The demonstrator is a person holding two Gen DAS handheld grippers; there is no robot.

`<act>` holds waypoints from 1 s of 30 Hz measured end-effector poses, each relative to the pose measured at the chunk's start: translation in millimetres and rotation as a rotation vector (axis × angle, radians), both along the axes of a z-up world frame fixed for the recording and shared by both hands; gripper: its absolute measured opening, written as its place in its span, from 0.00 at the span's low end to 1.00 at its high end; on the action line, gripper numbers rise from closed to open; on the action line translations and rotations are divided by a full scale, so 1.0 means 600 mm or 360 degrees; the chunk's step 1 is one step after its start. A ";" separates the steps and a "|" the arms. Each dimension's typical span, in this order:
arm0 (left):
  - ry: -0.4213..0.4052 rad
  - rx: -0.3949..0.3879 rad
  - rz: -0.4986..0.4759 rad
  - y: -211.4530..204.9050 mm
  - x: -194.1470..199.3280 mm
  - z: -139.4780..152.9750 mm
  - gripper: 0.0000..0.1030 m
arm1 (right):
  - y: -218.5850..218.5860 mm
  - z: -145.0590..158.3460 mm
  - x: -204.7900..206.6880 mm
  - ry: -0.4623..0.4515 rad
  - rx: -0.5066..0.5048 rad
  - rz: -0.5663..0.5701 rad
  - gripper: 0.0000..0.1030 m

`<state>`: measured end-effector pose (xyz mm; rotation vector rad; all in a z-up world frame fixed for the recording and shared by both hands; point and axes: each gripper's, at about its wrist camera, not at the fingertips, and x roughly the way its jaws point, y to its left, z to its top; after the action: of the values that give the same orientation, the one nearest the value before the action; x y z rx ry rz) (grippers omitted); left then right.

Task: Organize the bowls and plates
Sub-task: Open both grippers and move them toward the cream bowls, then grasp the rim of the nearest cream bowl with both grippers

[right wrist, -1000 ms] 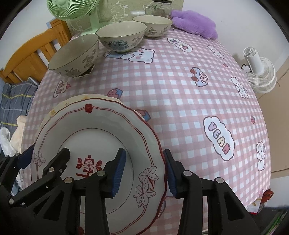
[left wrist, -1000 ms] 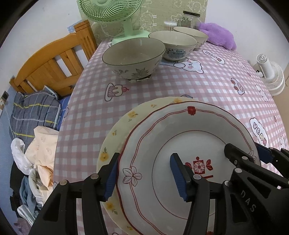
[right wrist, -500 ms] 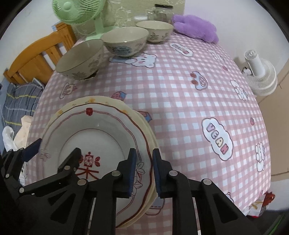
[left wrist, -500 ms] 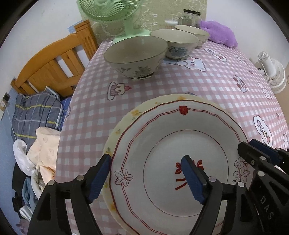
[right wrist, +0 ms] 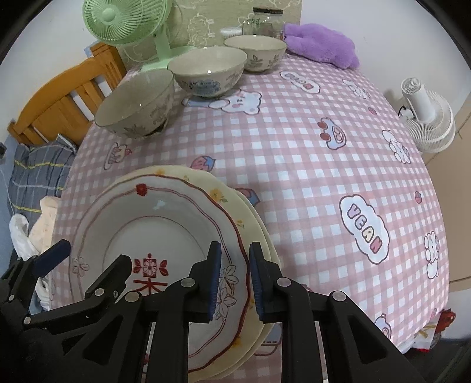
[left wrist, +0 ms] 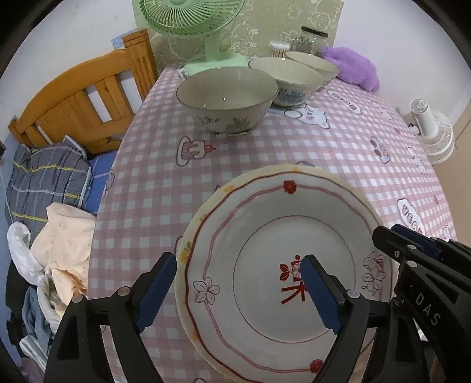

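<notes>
A white plate with red trim (left wrist: pixel 259 250) (right wrist: pixel 164 224) lies on top of a yellow flowered plate (left wrist: pixel 297 171) (right wrist: pixel 250 218) at the table's near left. My left gripper (left wrist: pixel 235 288) is open, its jaws wide to either side of the plates' left rim. My right gripper (right wrist: pixel 235 277) has its jaws narrow around the white plate's right rim; whether the pads touch it is unclear. Three bowls stand in a row at the far side: a large one (left wrist: pixel 226 100) (right wrist: pixel 135 103), a middle one (left wrist: pixel 294 79) (right wrist: pixel 207 70), a far one (left wrist: pixel 318 64) (right wrist: pixel 256 51).
A green fan (left wrist: pixel 191 17) (right wrist: pixel 123 20), a glass jar (right wrist: pixel 265 20) and a purple plush (right wrist: pixel 321 44) stand behind the bowls. A wooden bed frame (left wrist: pixel 79 103) with clothes lies left of the table. A white fan (right wrist: pixel 426 115) stands on the floor at right.
The white plate has come down flat onto the yellow plate. My left gripper has opened wider and drawn back. My right gripper closed in, then its jaws parted slightly.
</notes>
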<state>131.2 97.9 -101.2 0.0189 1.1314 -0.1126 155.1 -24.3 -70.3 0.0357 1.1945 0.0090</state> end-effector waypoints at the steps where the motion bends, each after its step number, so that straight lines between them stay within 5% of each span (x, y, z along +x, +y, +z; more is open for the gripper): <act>1: -0.0002 -0.0012 -0.0002 0.003 0.002 0.004 0.85 | 0.002 0.006 0.000 -0.0011 -0.0005 0.0008 0.22; 4: -0.0031 -0.0038 0.0009 0.015 0.009 0.024 0.86 | 0.009 0.027 0.004 -0.0037 0.0001 0.0042 0.23; 9: -0.0096 -0.0051 0.0096 0.046 0.030 0.056 0.86 | 0.016 0.054 0.028 -0.0082 0.0020 0.0096 0.50; 14: -0.0145 -0.0026 0.0149 0.063 0.063 0.070 0.86 | 0.023 0.079 0.060 -0.0158 0.0046 0.0140 0.63; 30: -0.0302 0.0071 0.0286 0.090 0.214 0.077 0.80 | 0.052 0.064 0.231 -0.0261 0.0159 0.0133 0.64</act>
<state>259.7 151.7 -55.0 -0.0319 0.9412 0.0732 293.7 7.2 -31.8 0.0714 1.0302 0.1425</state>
